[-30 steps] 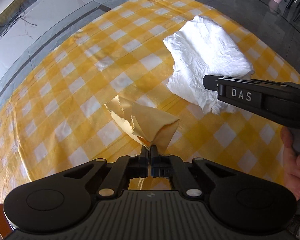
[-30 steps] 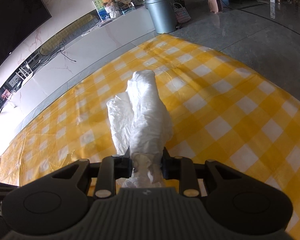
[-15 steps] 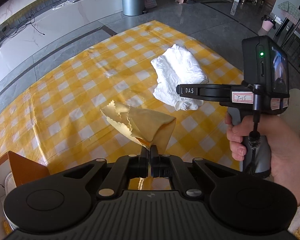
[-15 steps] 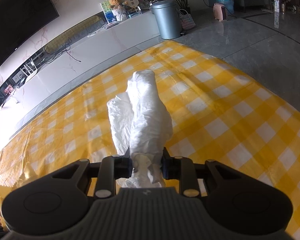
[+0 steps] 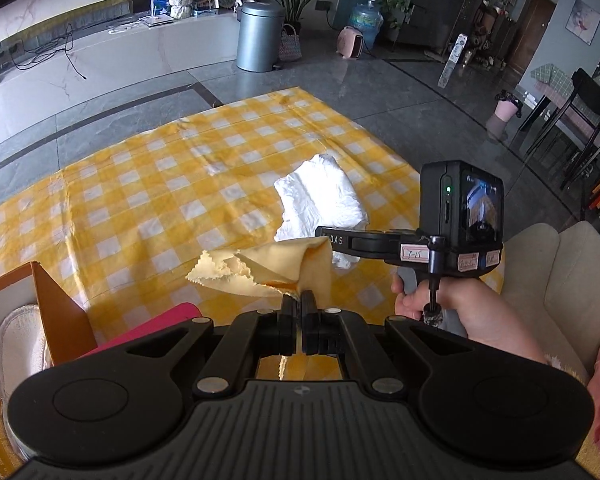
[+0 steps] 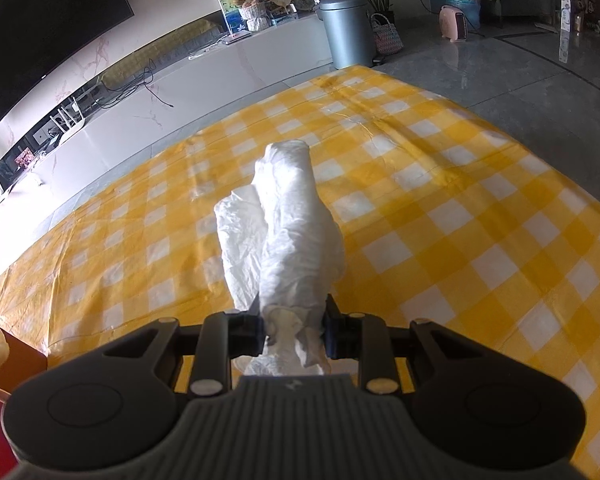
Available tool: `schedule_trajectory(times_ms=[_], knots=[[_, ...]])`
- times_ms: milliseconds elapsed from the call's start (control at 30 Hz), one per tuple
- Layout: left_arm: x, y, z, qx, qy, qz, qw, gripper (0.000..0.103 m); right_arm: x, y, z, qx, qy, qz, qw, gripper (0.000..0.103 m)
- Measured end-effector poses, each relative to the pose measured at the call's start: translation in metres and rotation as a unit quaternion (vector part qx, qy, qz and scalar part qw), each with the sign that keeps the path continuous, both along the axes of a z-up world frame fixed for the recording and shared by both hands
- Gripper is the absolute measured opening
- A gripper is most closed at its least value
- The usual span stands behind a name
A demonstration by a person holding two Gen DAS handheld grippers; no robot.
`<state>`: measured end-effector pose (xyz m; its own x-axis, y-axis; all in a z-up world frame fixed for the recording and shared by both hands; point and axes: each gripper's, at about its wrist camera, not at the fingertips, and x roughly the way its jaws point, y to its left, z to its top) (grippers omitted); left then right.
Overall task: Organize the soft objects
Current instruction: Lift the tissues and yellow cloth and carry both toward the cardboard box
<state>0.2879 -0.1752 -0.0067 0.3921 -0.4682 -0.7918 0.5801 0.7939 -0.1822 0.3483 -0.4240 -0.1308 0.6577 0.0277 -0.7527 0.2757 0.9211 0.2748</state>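
Note:
My left gripper (image 5: 299, 303) is shut on a small yellow cloth (image 5: 268, 268) with zigzag edges and holds it in the air above the near side of the yellow checked tablecloth (image 5: 160, 184). My right gripper (image 6: 293, 312) is shut on a crumpled white cloth (image 6: 288, 232) and holds it above the tablecloth (image 6: 460, 220). In the left wrist view the white cloth (image 5: 320, 200) hangs from the right gripper (image 5: 328, 240), just right of and beyond the yellow cloth.
An open cardboard box (image 5: 56, 312) stands at the near left, with a white fluffy item (image 5: 16, 340) and a pink item (image 5: 148, 328) by it. A beige cushioned seat (image 5: 560, 280) is at the right. A grey bin (image 5: 258, 36) stands on the floor beyond.
Both grippers have risen and drawn back from the tablecloth, each still holding its cloth. The box at the near left has come into the left wrist view.

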Motion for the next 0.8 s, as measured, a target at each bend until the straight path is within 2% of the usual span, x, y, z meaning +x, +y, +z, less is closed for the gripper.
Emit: schedule_trajectory(times_ms=[233,367,433,600,700,800], knots=[[0.001,0.021,0.002,-0.025,0.001,0.016,0.9996,0.002,-0.028,0.005,0.008,0.018,-0.042,-0.013,0.999,0.026],[-0.004,0.042,0.014,-0.046,-0.006,0.029,0.9985,0.002,-0.043,0.021,0.003,-0.075,-0.043,-0.014,0.996,0.025],[-0.011,0.058,0.024,-0.057,-0.021,0.034,0.9975,0.002,-0.054,0.026,0.006,-0.095,-0.051,-0.011,0.994,0.025],[-0.026,0.116,0.047,-0.086,-0.056,0.072,0.9922,0.002,-0.086,0.04,0.044,-0.112,-0.139,-0.026,0.984,0.024],[-0.035,0.157,0.057,-0.111,-0.072,0.109,0.9852,0.002,-0.105,0.058,0.068,-0.08,-0.188,-0.014,0.979,0.024],[-0.048,0.202,0.058,-0.139,-0.095,0.158,0.9729,0.002,-0.118,0.08,0.086,-0.026,-0.212,0.014,0.977,0.024]])
